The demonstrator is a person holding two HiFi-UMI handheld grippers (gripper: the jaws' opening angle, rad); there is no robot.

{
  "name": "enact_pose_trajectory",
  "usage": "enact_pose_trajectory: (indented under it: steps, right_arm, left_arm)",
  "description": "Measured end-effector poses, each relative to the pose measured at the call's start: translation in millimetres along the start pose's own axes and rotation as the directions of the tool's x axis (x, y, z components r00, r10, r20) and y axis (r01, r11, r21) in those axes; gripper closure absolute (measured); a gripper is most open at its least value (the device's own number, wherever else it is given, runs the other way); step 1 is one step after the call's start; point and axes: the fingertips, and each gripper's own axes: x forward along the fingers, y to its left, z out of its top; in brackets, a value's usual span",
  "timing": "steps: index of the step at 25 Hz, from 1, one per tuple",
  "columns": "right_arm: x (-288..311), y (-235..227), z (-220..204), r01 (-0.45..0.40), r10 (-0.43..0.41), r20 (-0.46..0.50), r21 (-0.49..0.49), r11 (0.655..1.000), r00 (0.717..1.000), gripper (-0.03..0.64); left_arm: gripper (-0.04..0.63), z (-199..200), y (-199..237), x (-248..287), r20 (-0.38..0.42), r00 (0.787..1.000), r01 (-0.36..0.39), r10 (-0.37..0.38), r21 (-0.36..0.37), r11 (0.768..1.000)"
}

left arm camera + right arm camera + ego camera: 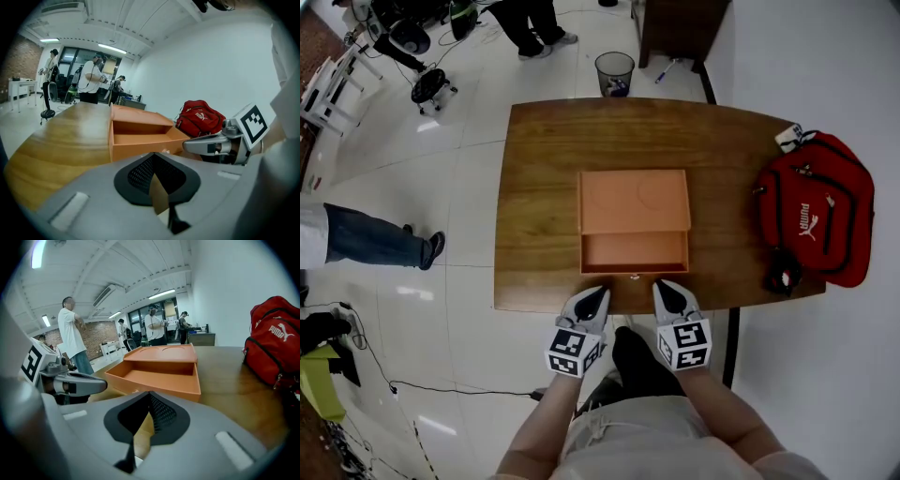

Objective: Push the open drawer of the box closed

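An orange box sits in the middle of the wooden table. Its drawer is pulled out toward me and is empty; a small knob shows on the drawer front. My left gripper and right gripper hover side by side at the table's near edge, just short of the drawer front, not touching it. Both are shut on nothing. The left gripper view shows the left gripper below the drawer. The right gripper view shows the right gripper before the drawer.
A red backpack lies on the table's right end, with a small white item behind it. A mesh waste bin stands on the floor beyond the table. A person's legs are at the left, and cables lie on the floor.
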Motion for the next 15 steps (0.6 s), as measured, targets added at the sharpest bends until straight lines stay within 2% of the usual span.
enact_pose_trajectory:
  steps: [7,15]
  right_arm:
    - [18,-3,-6,-0.023,0.023,-0.054,0.006,1.000,0.998,0.609]
    - [33,-10,7,-0.029,0.031,-0.046,0.025,0.999,0.998,0.609]
  left_arm:
    - [0.591,4,11,24,-0.019,1.000,-0.014,0.014,0.000,1.000]
    - [0.589,21,17,32,-0.004,1.000,-0.016,0.016,-0.018,1.000]
